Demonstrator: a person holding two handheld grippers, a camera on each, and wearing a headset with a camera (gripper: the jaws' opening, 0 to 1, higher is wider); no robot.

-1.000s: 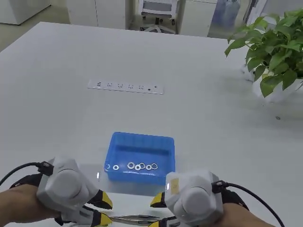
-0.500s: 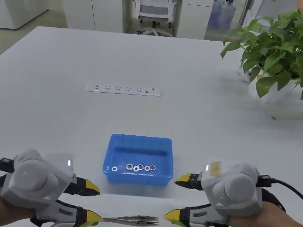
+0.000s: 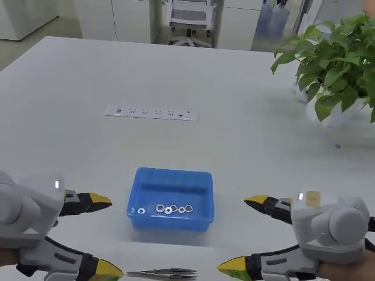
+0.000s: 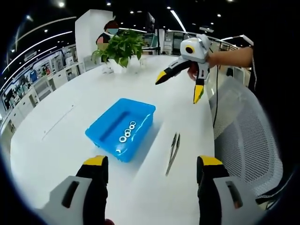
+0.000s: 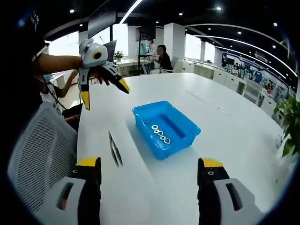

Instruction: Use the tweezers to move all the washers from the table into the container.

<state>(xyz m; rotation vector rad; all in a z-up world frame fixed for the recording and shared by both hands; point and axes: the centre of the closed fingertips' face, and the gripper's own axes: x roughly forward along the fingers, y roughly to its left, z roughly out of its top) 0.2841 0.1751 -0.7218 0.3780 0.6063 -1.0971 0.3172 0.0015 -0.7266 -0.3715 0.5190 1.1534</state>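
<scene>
Power strip (image 3: 151,112), potted plant (image 3: 331,64), chair (image 3: 188,16)

Left hand-held gripper (image 3: 111,235), right hand-held gripper (image 3: 237,235): grey-white housings, black jaws, yellow tips.

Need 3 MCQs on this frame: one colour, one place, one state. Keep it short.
1. The container is:
A red
B green
C blue

2. The tweezers lie:
A inside the container
B on the table, in front of the container's near side
C clamped in a gripper

3. The left gripper and the right gripper are:
A both open, holding nothing
B both shut
C one shut on a washer

Answers:
1 C, its walls and floor are plainly blue in all three views.
2 B, they rest flat on the white tabletop, apart from the container.
3 A, each gripper's yellow-tipped jaws stand wide apart with nothing between them.
</scene>
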